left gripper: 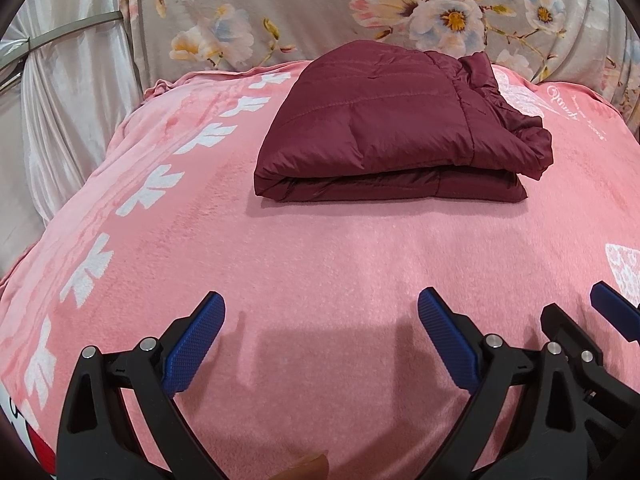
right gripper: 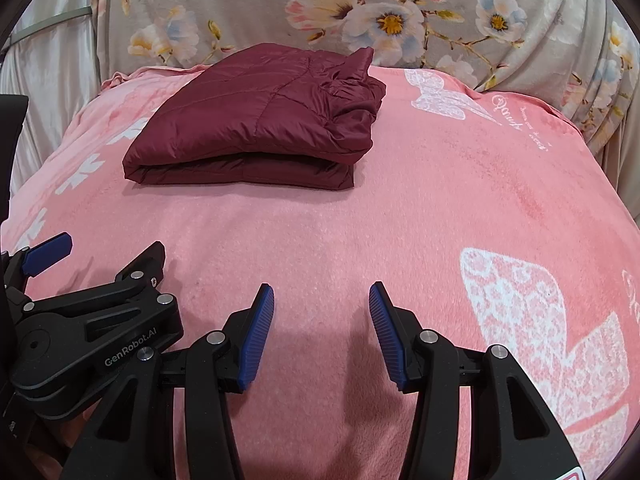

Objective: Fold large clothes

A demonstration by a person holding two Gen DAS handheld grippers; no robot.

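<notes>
A maroon padded jacket (left gripper: 396, 128) lies folded into a thick rectangle on the far part of a pink blanket (left gripper: 320, 264); in the right wrist view the jacket (right gripper: 256, 120) sits far left of centre. My left gripper (left gripper: 320, 308) hovers over bare blanket well short of the jacket, open, nothing between its blue pads. My right gripper (right gripper: 322, 296) is likewise open and empty, near the blanket's front. Each gripper shows at the edge of the other's view: the right gripper (left gripper: 600, 308) beside the left, the left gripper (right gripper: 52, 256) beside the right.
The pink blanket (right gripper: 400, 208) carries white butterfly and flower prints. Behind it hangs a grey floral cloth (left gripper: 320, 4), with pale satin drapery (left gripper: 68, 92) at the far left. A fingertip (left gripper: 308, 468) shows at the bottom edge.
</notes>
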